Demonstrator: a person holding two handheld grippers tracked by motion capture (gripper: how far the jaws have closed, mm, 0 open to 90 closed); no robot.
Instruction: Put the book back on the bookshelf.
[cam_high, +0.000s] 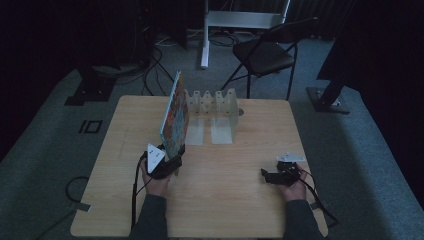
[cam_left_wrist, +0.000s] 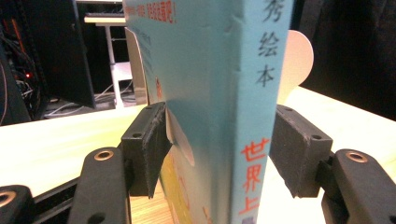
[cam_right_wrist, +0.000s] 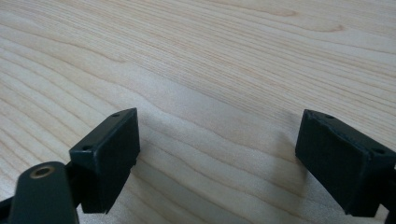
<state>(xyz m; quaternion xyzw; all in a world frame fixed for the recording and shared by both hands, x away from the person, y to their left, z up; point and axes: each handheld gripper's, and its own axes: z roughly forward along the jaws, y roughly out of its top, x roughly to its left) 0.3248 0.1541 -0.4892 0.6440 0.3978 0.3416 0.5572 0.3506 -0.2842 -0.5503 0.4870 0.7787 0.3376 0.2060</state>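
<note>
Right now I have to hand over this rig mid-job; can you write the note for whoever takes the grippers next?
Left gripper: the book stands upright between its jaws at the near left of the table. A small gap shows at the right pad; at the left pad I cannot tell contact, so do not count on the grip.
Right gripper: open, empty, resting over bare wood at the near right.
White divider rack: at the far edge, its slots empty.
Done: book stood on edge.
Left: probably slotting it into the rack.
</note>
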